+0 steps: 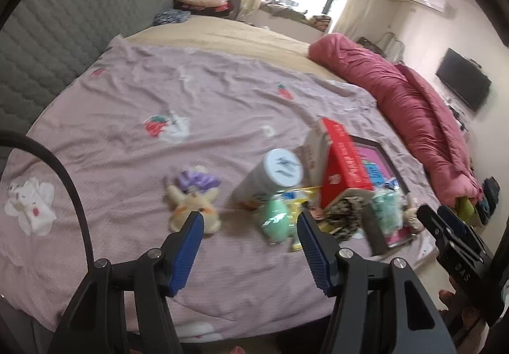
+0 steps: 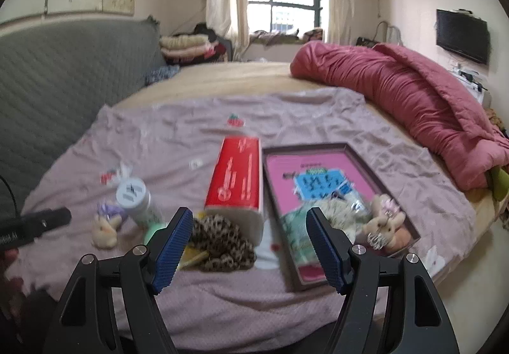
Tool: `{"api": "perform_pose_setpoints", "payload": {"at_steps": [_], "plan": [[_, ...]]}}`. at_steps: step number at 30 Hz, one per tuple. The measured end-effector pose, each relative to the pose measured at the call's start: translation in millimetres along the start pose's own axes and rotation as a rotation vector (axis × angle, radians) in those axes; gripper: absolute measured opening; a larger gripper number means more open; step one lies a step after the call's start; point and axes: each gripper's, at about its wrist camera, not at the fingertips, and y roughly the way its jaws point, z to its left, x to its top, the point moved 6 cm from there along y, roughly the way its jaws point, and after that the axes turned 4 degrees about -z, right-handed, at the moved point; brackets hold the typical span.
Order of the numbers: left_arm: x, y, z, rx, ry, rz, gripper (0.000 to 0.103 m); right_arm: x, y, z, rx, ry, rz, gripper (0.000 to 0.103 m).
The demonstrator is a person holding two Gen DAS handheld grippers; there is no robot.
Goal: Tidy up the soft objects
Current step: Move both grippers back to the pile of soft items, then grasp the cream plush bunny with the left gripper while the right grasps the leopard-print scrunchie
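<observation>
We see the tray lying on the sheet, and we place the rest by it. Inside it, at its near end, sit a green packet and two bear toys. Just left of the tray stands the red pack, and at that pack's near foot the leopard cloth is bunched. Farther left of the tray a white jar leans beside a plush. Beyond the tray's right side lies the red quilt. Our right gripper hangs with jaws apart and empty, before the tray's near left corner.
</observation>
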Motion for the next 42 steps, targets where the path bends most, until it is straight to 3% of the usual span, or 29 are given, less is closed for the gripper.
{"api": "perform_pose_setpoints", "payload": {"at_steps": [6,15,23,36,37,41,42], "plan": [[-17.3,24.4,26.3,0.037,-0.024,0.038,0.061,-22.2,25.0,11.4,0.018,-0.035,0.061,0.075],[-36.5,51.6,42.0,0.036,-0.057,0.062,0.061,-36.5,70.0,26.4,0.068,-0.043,0.118,0.075],[-40.1,65.1,45.2,0.049,-0.041,0.058,0.061,-42.5,104.0,31.5,0.044,-0.039,0.145,0.075],[-35.5,93.9,66.9,0.047,-0.111,0.062,0.061,-51.2,129.2,26.5,0.016,-0.021,0.145,0.075],[-35.4,95.8,68.2,0.045,-0.117,0.063,0.061,-50.9,129.0,26.0,0.018,-0.019,0.139,0.072],[-33.9,105.0,71.0,0.044,-0.128,0.061,0.061,-49.4,129.1,23.8,0.036,-0.017,0.133,0.039],[-33.4,106.7,71.7,0.045,-0.131,0.058,0.063,-50.0,130.1,23.1,0.048,-0.008,0.139,0.035]]}}
